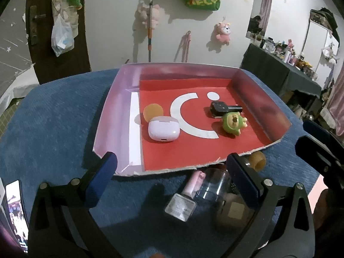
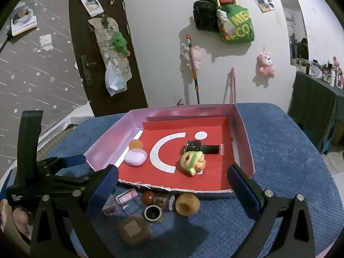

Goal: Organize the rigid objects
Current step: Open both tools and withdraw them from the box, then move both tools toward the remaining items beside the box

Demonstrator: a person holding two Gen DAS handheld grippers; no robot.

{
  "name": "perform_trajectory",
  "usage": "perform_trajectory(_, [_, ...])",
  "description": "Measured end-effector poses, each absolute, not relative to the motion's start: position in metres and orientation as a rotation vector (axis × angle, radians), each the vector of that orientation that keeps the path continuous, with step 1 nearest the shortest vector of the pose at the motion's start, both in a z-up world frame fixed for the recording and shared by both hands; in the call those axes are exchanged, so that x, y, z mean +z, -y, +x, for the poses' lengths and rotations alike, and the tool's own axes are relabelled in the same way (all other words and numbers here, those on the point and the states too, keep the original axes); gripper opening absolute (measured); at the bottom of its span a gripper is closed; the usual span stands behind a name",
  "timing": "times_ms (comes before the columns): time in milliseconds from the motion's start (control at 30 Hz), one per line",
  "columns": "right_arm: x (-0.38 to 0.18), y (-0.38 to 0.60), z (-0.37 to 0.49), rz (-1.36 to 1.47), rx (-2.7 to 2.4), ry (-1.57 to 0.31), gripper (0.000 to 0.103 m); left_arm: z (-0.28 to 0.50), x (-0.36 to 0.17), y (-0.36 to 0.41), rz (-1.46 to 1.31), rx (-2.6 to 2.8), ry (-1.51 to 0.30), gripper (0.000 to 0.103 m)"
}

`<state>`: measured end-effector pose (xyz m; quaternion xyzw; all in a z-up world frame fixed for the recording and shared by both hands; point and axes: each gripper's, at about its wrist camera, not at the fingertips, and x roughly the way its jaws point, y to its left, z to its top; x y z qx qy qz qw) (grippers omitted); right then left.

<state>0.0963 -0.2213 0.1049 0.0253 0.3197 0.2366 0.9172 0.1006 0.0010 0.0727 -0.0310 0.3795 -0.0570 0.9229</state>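
A red floor printed with a white arc and dot is seen in the shallow pink-walled cardboard tray [image 2: 245, 133]. The textured blue tablecloth [image 2: 290, 172] is spread beneath. A glossy lilac-white earbud case [image 1: 163, 130], a green-and-yellow toy figurine [image 1: 233, 123] and what is possibly a black car key [image 1: 223, 108] are shown.

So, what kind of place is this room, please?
Probably a lived-in room at home, perhaps a bedroom: plush toys and bags hang on the wall, a door stands behind the blue table, and a side table holds many bottles.
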Motion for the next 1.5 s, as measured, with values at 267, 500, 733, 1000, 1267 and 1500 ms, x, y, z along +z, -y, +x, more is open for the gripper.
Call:
perform_trajectory(267, [0.103, 0.223, 0.084, 0.057, 0.499, -0.657, 0.103, 0.09, 0.068, -0.002, -0.077, -0.097, -0.793, 0.103])
perform_trajectory(500, [0.101, 0.224, 0.074, 0.054, 0.502, -0.659, 0.103, 0.079, 0.062, 0.003, -0.069, -0.109, -0.805, 0.103])
perform_trajectory(733, [0.097, 0.225, 0.066, 0.05, 0.495, -0.667, 0.103, 0.069, 0.058, 0.005, -0.074, -0.133, -0.813, 0.103])
perform_trajectory(1000, [0.086, 0.224, 0.057, 0.038, 0.504, -0.691, 0.103, 0.061, 0.048, 0.01, -0.067, -0.145, -0.832, 0.103])
perform_trajectory(1267, [0.074, 0.225, 0.049, 0.033, 0.513, -0.722, 0.103, 0.054, 0.034, 0.013, -0.07, -0.167, -0.863, 0.103])
perform_trajectory(1500, [0.057, 0.222, 0.046, 0.031, 0.523, -0.765, 0.1, 0.054, 0.02, 0.011, -0.094, -0.172, -0.905, 0.103])
